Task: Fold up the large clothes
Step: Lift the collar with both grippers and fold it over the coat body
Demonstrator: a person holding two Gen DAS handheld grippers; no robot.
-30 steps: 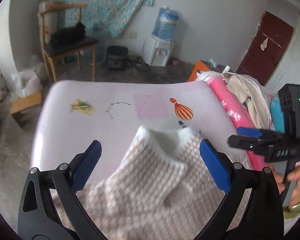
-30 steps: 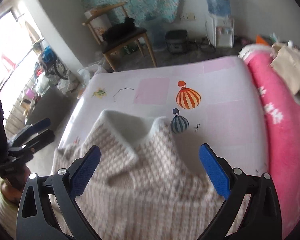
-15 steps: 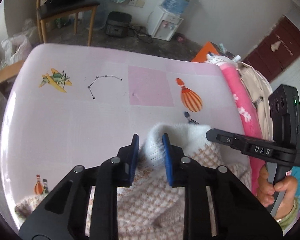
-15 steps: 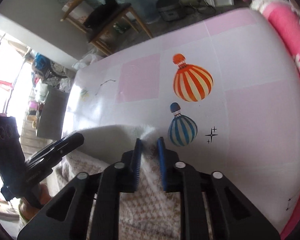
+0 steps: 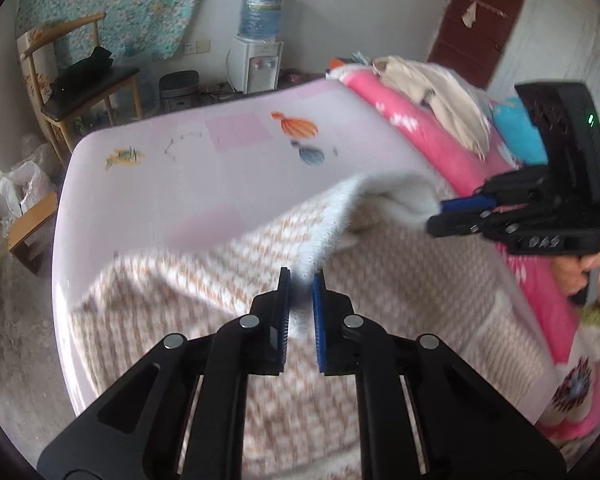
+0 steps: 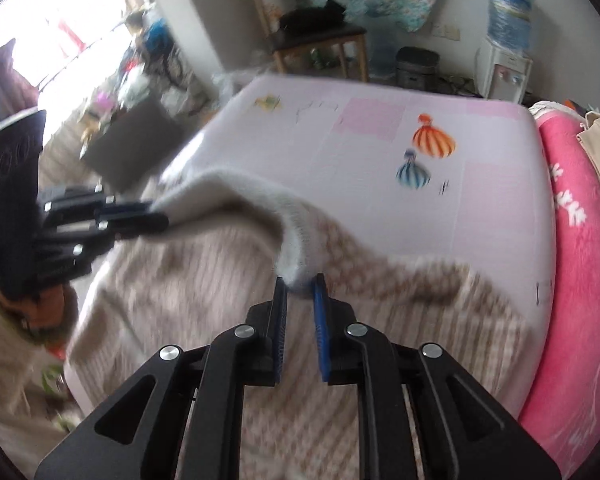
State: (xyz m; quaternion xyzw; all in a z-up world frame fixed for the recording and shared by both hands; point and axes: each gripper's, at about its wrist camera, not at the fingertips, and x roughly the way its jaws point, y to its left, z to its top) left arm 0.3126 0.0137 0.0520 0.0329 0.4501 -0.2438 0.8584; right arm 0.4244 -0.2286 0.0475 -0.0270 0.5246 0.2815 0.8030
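A beige-and-white checked knit sweater (image 5: pixel 204 280) with a fluffy white collar (image 5: pixel 388 188) lies on the pale pink bed (image 5: pixel 160 184). My left gripper (image 5: pixel 300 280) is shut on one end of the white collar and holds it up off the bed. My right gripper (image 6: pixel 300 282) is shut on the other end of the collar (image 6: pixel 252 192). The collar stretches between the two grippers. The right gripper also shows in the left wrist view (image 5: pixel 452 210), and the left gripper in the right wrist view (image 6: pixel 148 216). The sweater body (image 6: pixel 400 312) drapes below, blurred.
A pink blanket (image 5: pixel 420 136) with beige clothes (image 5: pixel 432 92) piled on it runs along the bed's right side. Beyond the bed stand a wooden chair (image 5: pixel 80 80), a water dispenser (image 5: pixel 260 48) and a brown door (image 5: pixel 480 16). Clutter lies by the window (image 6: pixel 112 80).
Both grippers, shut on the collar, have lifted it off the bed and moved apart, stretching it between them. A second ago both were open above the sweater.
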